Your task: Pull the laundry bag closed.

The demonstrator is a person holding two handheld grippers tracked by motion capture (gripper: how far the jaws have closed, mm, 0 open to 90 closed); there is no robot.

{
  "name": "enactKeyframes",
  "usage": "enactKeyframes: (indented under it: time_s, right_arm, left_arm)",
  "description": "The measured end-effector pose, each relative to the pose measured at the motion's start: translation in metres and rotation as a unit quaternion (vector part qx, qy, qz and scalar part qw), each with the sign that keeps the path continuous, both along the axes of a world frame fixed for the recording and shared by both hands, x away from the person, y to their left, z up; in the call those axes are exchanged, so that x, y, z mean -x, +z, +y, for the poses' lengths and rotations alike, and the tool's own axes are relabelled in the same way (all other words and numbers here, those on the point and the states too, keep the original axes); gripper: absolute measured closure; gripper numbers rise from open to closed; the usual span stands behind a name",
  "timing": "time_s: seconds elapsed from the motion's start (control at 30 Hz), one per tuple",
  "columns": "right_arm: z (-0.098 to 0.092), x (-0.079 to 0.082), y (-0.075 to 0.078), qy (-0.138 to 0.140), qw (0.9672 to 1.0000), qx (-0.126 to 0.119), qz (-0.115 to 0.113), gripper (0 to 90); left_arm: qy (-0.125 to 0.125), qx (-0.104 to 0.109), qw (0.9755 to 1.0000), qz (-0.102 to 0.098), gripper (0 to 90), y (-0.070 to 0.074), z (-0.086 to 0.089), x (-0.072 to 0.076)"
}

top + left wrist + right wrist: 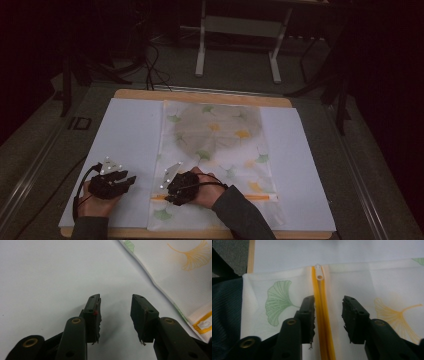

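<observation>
The right gripper [170, 192], carried by a hand reaching leftward across the near end of the white mesh laundry bag printed with green and yellow ginkgo leaves [220, 150], hovers low with its jaws released, straddling the bag's yellow zipper [321, 315] just short of the white plastic pull tab [319, 271]. The left gripper [131, 179] rests level over the white paper sheet [125, 135] on the wooden counter [200, 96], jaws spread and empty, just beside the bag's left edge.
</observation>
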State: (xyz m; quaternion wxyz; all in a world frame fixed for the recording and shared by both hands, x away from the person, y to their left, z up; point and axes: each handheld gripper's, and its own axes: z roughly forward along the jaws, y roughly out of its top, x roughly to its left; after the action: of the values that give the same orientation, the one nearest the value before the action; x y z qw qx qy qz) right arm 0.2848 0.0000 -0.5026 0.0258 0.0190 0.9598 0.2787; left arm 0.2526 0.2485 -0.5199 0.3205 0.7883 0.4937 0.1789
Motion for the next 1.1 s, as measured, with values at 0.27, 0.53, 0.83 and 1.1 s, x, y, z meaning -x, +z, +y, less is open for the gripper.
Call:
enactKeyframes:
  time_s: [0.27,0.53,0.83,1.1]
  right_arm:
    - [0.008,0.002,-0.001,0.01,0.9999,0.002,-0.002,68.7]
    - [0.018,0.002,-0.003,0.018,0.9998,0.006,0.0,72.5]
    - [0.031,0.002,-0.005,0.025,0.9995,0.018,0.006,75.0]
    - [0.039,0.0,-0.008,0.025,0.9993,0.026,0.011,79.7]
  left_arm:
    - [0.001,-0.003,1.0,-0.001,59.4,0.0,0.0,0.0]
    - [0.002,-0.003,1.0,-0.001,59.0,0.0,0.0,0.0]
    - [0.002,-0.002,1.0,-0.001,59.0,-0.001,0.0,0.0]
    - [0.002,-0.002,1.0,-0.002,58.9,-0.001,0.001,0.0]
